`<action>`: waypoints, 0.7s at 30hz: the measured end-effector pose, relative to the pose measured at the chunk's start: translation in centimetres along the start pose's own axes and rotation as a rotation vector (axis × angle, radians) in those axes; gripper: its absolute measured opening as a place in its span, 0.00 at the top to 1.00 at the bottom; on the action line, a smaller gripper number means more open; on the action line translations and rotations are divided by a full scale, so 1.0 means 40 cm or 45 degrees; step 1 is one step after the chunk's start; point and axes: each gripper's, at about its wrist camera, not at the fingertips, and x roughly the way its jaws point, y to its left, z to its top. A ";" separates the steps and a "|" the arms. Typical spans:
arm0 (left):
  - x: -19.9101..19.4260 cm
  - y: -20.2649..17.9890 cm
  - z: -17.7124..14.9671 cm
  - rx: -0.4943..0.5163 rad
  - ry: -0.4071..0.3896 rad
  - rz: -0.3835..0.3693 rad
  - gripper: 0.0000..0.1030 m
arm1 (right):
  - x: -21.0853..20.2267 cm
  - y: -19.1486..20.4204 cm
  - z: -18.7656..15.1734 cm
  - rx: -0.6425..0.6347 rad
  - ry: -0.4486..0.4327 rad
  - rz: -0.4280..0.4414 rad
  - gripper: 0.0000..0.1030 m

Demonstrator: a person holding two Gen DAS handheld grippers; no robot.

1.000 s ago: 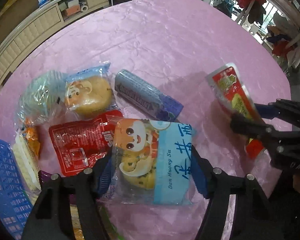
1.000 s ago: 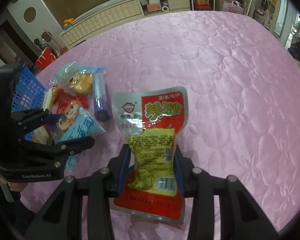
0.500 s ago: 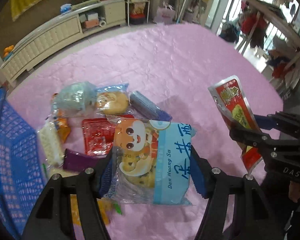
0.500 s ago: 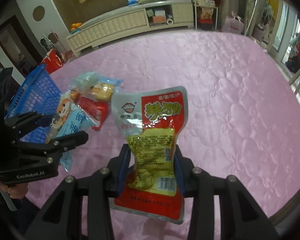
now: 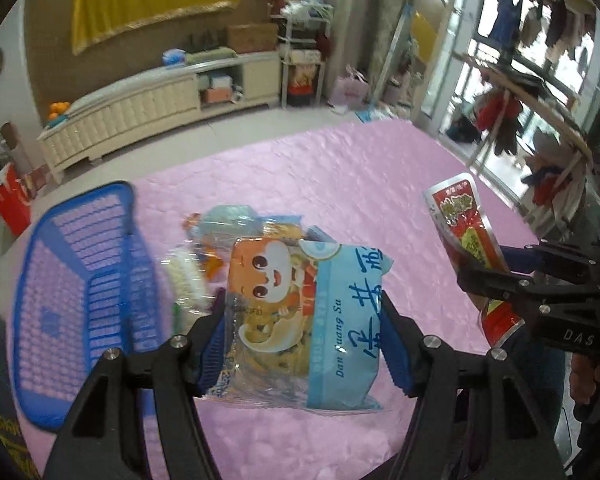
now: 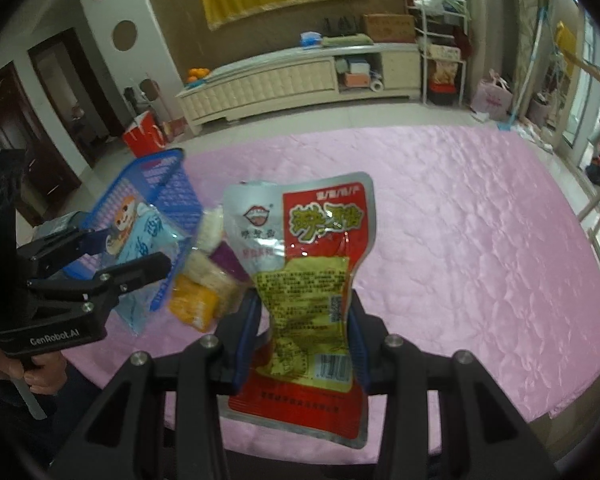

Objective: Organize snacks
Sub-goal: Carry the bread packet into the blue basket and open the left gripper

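My left gripper [image 5: 302, 336] is shut on a light-blue cake packet [image 5: 300, 320] with a cartoon face, held above the pink table [image 5: 340, 184]. My right gripper [image 6: 302, 332] is shut on a red and silver snack pouch [image 6: 312, 280], also lifted off the table. Each gripper shows in the other's view: the right gripper [image 5: 496, 268] with the snack pouch [image 5: 464, 228] at the right, the left gripper [image 6: 120, 256] with the cake packet [image 6: 140, 236] at the left. A blue plastic basket [image 5: 80, 280] stands at the table's left. More snack packets [image 5: 204, 248] lie beside it, partly hidden.
Between basket and pouch lie white, purple and yellow packets [image 6: 208, 272]. A person's hand [image 6: 40, 372] holds the left gripper's handle. The table edge runs along the near side. Beyond the table stand a long cream cabinet [image 6: 284, 76] and a clothes rack [image 5: 540, 112].
Both grippers have risen with their packets, away from the table. The blue basket has come fully into view at the left and the snack pile looks smaller and farther below.
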 end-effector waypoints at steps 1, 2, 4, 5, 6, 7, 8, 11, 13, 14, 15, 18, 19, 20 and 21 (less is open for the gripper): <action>-0.015 0.016 -0.005 -0.013 -0.008 0.010 0.38 | -0.003 0.020 0.008 -0.021 -0.010 0.000 0.56; -0.035 0.035 -0.011 -0.031 -0.017 0.019 0.38 | -0.005 0.037 0.011 -0.039 -0.019 0.007 0.56; -0.072 0.072 -0.021 -0.060 -0.036 0.024 0.38 | -0.008 0.069 0.022 -0.072 -0.034 0.018 0.56; -0.089 0.087 -0.026 -0.071 -0.041 0.032 0.38 | -0.009 0.093 0.028 -0.096 -0.040 0.021 0.56; -0.103 0.092 -0.028 -0.078 -0.045 0.041 0.38 | -0.009 0.113 0.035 -0.120 -0.045 0.030 0.56; -0.119 0.108 -0.031 -0.087 -0.052 0.054 0.38 | -0.008 0.129 0.040 -0.139 -0.049 0.036 0.56; -0.138 0.125 -0.034 -0.096 -0.061 0.068 0.39 | -0.005 0.147 0.045 -0.161 -0.051 0.041 0.56; -0.190 0.172 -0.043 -0.120 -0.083 0.106 0.38 | 0.011 0.203 0.069 -0.216 -0.052 0.068 0.56; -0.215 0.200 -0.045 -0.128 -0.091 0.132 0.38 | 0.018 0.230 0.080 -0.237 -0.052 0.086 0.56; -0.230 0.219 -0.047 -0.132 -0.094 0.148 0.38 | 0.026 0.244 0.088 -0.250 -0.051 0.095 0.56; -0.241 0.236 -0.053 -0.134 -0.094 0.159 0.38 | 0.035 0.258 0.097 -0.263 -0.048 0.104 0.56; -0.260 0.284 -0.051 -0.152 -0.082 0.193 0.38 | 0.061 0.299 0.119 -0.300 -0.032 0.130 0.56; -0.263 0.301 -0.051 -0.159 -0.075 0.195 0.38 | 0.066 0.308 0.121 -0.309 -0.031 0.135 0.56; -0.265 0.321 -0.050 -0.163 -0.069 0.199 0.38 | 0.076 0.319 0.128 -0.319 -0.028 0.140 0.56; -0.264 0.337 -0.049 -0.164 -0.061 0.206 0.38 | 0.090 0.332 0.138 -0.331 -0.022 0.148 0.56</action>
